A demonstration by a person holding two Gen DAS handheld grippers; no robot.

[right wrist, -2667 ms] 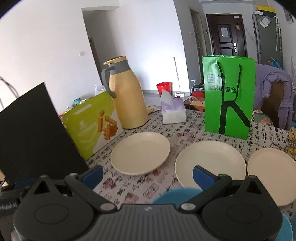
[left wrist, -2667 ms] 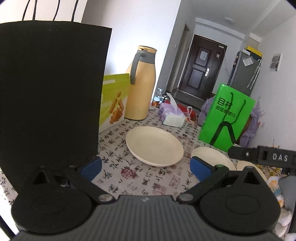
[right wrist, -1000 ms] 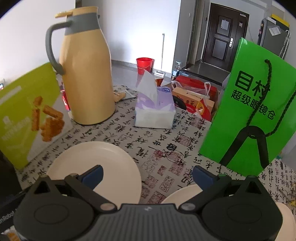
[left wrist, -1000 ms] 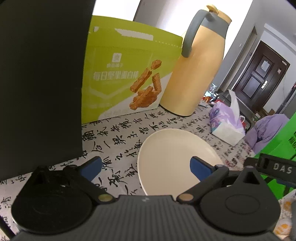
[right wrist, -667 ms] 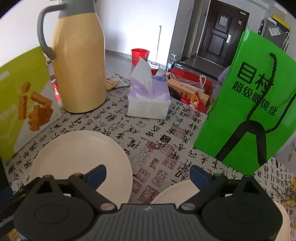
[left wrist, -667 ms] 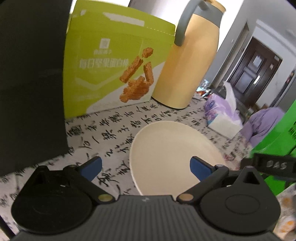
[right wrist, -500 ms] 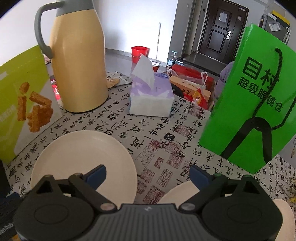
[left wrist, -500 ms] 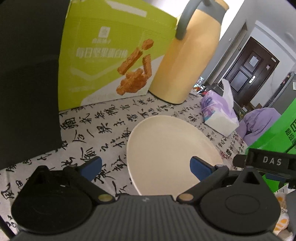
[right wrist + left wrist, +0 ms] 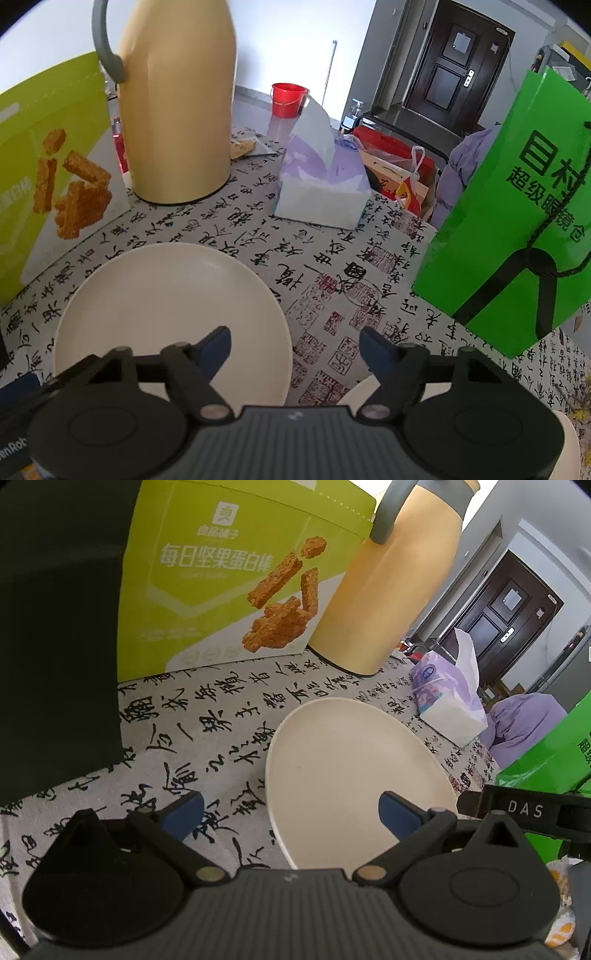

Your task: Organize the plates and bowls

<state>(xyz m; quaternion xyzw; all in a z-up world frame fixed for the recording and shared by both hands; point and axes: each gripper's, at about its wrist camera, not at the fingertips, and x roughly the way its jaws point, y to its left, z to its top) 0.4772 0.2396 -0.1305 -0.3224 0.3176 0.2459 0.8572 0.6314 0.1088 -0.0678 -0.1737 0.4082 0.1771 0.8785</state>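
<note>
we see the cream plate (image 9: 351,768) lying flat on the tablecloth (image 9: 207,716) before the flask (image 9: 177,110). the left gripper (image 9: 291,808) (jaws wide, empty) straddles its near edge; the right gripper (image 9: 295,347) is closing over its right rim, gripping nothing.

Second plate (image 9: 364,387) mostly hidden behind right gripper (image 9: 294,350); flask (image 9: 388,576) top cropped

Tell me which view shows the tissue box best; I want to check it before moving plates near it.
The right wrist view: the tissue box sits near the middle, whole, its front face and pulled-up tissue clear. The left wrist view shows it small and distorted near the right edge, beyond the plate.
</note>
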